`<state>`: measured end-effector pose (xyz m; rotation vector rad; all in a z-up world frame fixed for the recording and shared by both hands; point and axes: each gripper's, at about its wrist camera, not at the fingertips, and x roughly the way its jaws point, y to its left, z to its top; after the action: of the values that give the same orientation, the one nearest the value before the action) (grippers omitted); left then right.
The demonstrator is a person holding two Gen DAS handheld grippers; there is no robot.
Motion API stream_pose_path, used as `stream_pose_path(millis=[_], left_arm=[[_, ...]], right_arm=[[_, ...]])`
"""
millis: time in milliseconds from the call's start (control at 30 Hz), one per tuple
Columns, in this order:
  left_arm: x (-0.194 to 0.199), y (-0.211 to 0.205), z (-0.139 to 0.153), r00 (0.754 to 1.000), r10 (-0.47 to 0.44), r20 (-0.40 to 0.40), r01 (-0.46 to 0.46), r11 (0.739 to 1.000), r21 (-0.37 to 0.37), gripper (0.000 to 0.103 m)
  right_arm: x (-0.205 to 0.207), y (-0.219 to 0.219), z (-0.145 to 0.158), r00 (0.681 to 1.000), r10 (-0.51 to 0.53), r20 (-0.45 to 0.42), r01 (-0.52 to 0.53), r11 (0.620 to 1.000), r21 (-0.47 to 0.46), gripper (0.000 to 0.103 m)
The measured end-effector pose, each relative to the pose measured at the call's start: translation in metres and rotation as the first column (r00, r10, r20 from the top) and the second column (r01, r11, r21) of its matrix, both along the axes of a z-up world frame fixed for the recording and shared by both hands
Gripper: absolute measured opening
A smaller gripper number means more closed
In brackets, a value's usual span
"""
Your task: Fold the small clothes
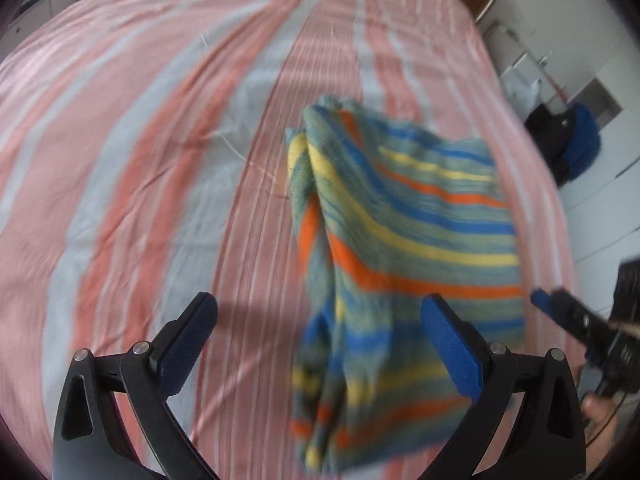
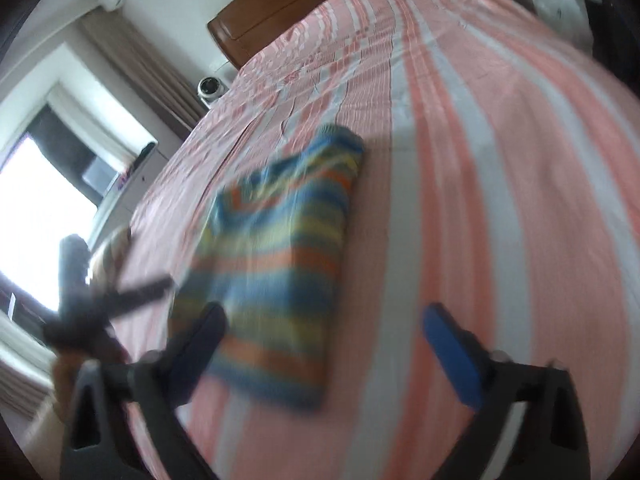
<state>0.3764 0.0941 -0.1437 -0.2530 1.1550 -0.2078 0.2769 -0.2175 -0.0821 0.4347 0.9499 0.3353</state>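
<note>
A small striped garment (image 1: 404, 240) in blue, yellow, orange and grey-green lies folded on the pink-and-white striped bed. It also shows in the right wrist view (image 2: 280, 256). My left gripper (image 1: 320, 320) is open and empty, above the garment's near end. My right gripper (image 2: 324, 332) is open and empty, with its left finger over the garment's near edge. The right gripper also shows at the right edge of the left wrist view (image 1: 568, 312). The left gripper also shows in the right wrist view (image 2: 112, 300), blurred. Both views are motion-blurred.
The striped bedsheet (image 1: 140, 160) fills most of both views. A wooden headboard (image 2: 280, 4) stands at the far end. A window (image 2: 36, 208) is at the left. Dark bags (image 1: 568, 140) and white furniture sit beyond the bed's right edge.
</note>
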Motion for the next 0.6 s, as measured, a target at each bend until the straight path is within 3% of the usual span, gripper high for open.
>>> stream_pose_path(millis=[133,167,200,233,267,300,367,400,600], left_arm=[[0.01,-0.012,-0.009,1.0,-0.002,0.014,0.001,0.998,0.07,0.097],[0.01,-0.019,-0.011,1.0,-0.011,0.022,0.009,0.995,0.103,0.072],[0.01,-0.023,-0.011,0.999,-0.032,0.028,0.028,0.993,0.115,0.056],[0.011,-0.028,-0.012,0.998,-0.06,0.028,0.056,0.993,0.107,0.023],[0.01,-0.036,-0.01,0.998,-0.062,0.027,0.058,0.991,0.117,0.019],[0.009,-0.041,-0.006,0.998,-0.053,0.04,0.047,0.988,0.145,0.017],[0.004,-0.047,0.003,0.996,-0.051,0.069,0.038,0.984,0.175,0.014],[-0.001,-0.046,0.01,0.994,-0.051,0.095,0.035,0.985,0.168,0.014],[-0.028,-0.034,0.076,0.97,-0.062,0.236,0.038,0.994,0.104,0.013]], right_arm=[[0.052,0.024,-0.029,0.995,0.031,-0.092,-0.026,0.998,0.057,0.07],[0.058,0.031,-0.033,0.995,0.034,-0.092,-0.031,0.999,0.038,0.061],[0.061,0.042,-0.034,0.996,0.04,-0.078,-0.041,0.999,-0.013,0.045],[0.062,0.06,-0.032,0.997,0.052,-0.055,-0.059,0.989,-0.137,0.038],[0.06,0.082,-0.029,0.996,0.084,-0.023,-0.088,0.949,-0.304,0.035],[0.055,0.106,-0.025,0.991,0.132,0.02,-0.108,0.882,-0.459,0.029],[0.04,0.135,-0.021,0.979,0.19,0.074,-0.107,0.785,-0.61,0.024],[0.032,0.143,-0.017,0.972,0.212,0.104,-0.098,0.763,-0.639,0.023],[-0.002,0.135,0.043,0.938,0.211,0.275,-0.024,0.83,-0.558,0.023]])
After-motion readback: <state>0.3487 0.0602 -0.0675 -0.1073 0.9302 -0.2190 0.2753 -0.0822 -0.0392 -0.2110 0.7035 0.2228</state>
